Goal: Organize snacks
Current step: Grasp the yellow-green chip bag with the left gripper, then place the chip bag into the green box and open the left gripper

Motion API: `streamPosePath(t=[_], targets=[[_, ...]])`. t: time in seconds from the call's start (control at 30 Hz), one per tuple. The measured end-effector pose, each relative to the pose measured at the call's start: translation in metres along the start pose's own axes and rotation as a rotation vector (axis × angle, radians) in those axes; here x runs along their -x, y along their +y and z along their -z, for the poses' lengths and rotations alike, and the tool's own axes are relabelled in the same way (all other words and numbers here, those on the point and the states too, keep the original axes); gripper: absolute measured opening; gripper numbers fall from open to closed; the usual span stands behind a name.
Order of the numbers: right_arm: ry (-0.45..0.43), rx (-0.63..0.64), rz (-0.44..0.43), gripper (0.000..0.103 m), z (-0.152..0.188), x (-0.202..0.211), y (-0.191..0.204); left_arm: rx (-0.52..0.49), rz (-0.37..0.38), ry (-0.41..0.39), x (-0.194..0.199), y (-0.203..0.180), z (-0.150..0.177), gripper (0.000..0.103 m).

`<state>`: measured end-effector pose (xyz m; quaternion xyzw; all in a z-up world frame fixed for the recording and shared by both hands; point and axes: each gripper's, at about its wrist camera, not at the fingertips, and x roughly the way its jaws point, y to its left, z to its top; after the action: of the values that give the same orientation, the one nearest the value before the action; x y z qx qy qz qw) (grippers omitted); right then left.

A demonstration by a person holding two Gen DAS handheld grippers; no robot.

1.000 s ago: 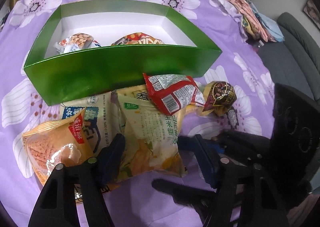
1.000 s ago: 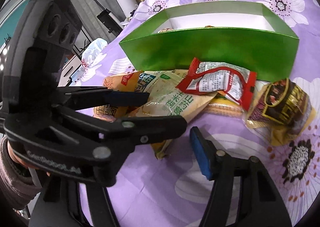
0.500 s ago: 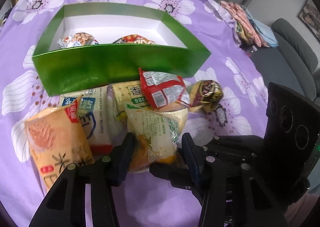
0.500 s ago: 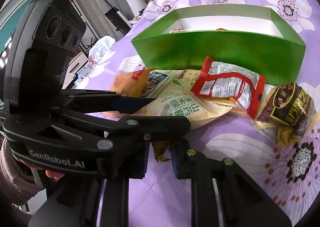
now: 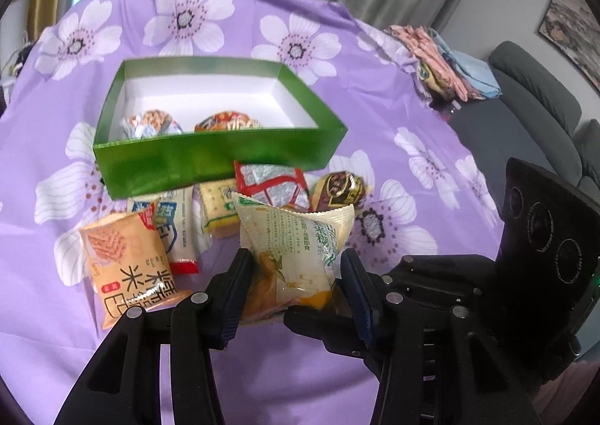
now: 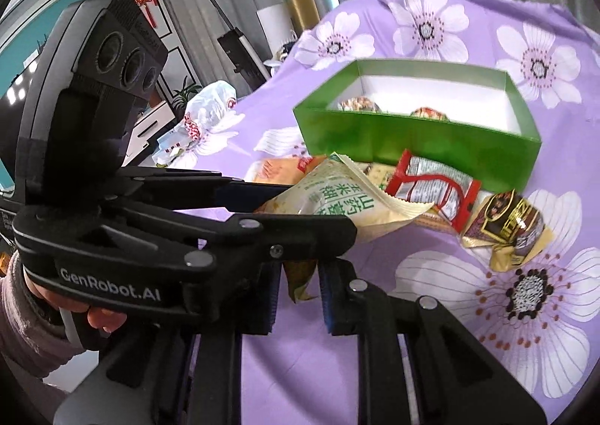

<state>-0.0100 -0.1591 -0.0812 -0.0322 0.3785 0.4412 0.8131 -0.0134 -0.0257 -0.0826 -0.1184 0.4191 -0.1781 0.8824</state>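
The pale green packet (image 5: 296,249) hangs clear of the purple cloth (image 5: 393,117), pinched from both sides. The left gripper (image 5: 294,286) clamps its lower body between its pads. The right gripper (image 6: 296,294), nearly closed, nips the packet's bottom corner. Behind it lie a red packet (image 5: 272,187), a dark gold one (image 5: 339,189), a cracker pack (image 5: 215,207), a blue-white one (image 5: 172,230) and an orange one (image 5: 125,260). The green box (image 5: 210,159) beyond holds two snacks.
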Motion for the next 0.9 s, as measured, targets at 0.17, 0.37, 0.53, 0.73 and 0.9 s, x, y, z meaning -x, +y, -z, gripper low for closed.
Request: streamPosePath(t=[0.17, 0.37, 0.53, 0.73, 0.9], targets=[[-0.041, 0.027, 0.016, 0.019, -0.007, 0.014, 0.006, -0.025, -0.002, -0.040, 0.009, -0.010, -0.009, 0.049], [-0.087, 0.061, 0.042, 0.019, -0.020, 0.024, 0.006, -0.059, -0.004, -0.081, 0.015, -0.018, -0.027, 0.049], [-0.118, 0.080, 0.059, 0.019, -0.037, 0.027, 0.001, -0.076, -0.004, -0.111, 0.017, -0.018, -0.043, 0.049], [-0.139, 0.090, 0.077, 0.019, -0.055, 0.022, -0.012, -0.086, -0.005, -0.125, 0.009, -0.012, -0.064, 0.049], [-0.154, 0.077, 0.085, 0.019, -0.070, 0.014, -0.024, -0.082, -0.002, -0.128, -0.001, -0.003, -0.083, 0.049]])
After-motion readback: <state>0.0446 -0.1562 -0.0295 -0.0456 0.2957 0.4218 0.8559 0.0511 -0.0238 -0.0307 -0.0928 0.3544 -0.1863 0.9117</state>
